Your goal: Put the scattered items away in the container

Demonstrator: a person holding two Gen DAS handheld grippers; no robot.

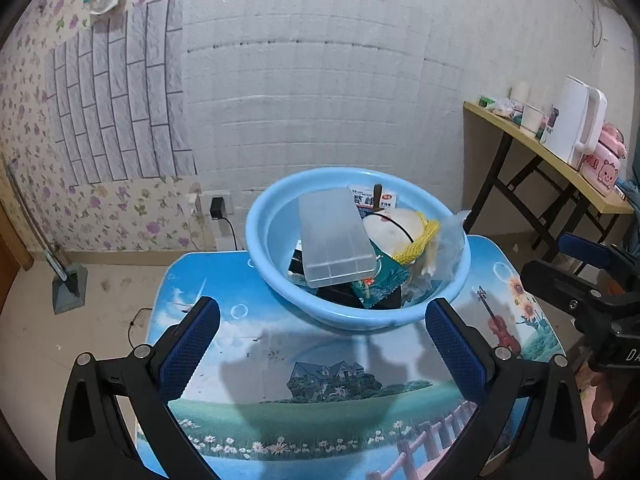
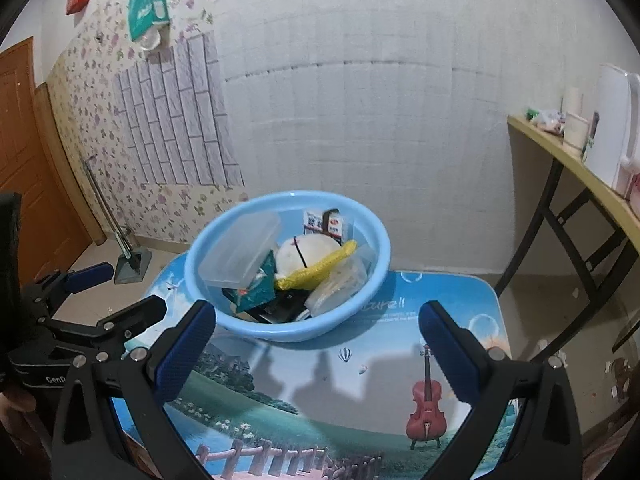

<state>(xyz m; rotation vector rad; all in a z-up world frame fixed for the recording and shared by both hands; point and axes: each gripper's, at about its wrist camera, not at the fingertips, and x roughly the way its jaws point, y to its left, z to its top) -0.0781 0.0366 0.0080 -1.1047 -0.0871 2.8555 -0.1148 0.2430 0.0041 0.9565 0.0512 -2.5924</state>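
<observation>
One blue basin (image 1: 260, 236) sits at the far end of the small picture-printed table (image 1: 240, 360), holding everything: one clear plastic box (image 1: 334, 236) tilted on top, one green packet (image 1: 382, 282), one yellow cord (image 1: 418, 242), one white round thing (image 1: 386, 228), one printed carton (image 1: 372, 198) whose writing is too small to read, and what may be a plastic bag (image 1: 450, 240). The left gripper (image 1: 322, 338) and right gripper (image 2: 314, 340) both gape wide, empty, above the bare tabletop. The table's print reads "ture".
</observation>
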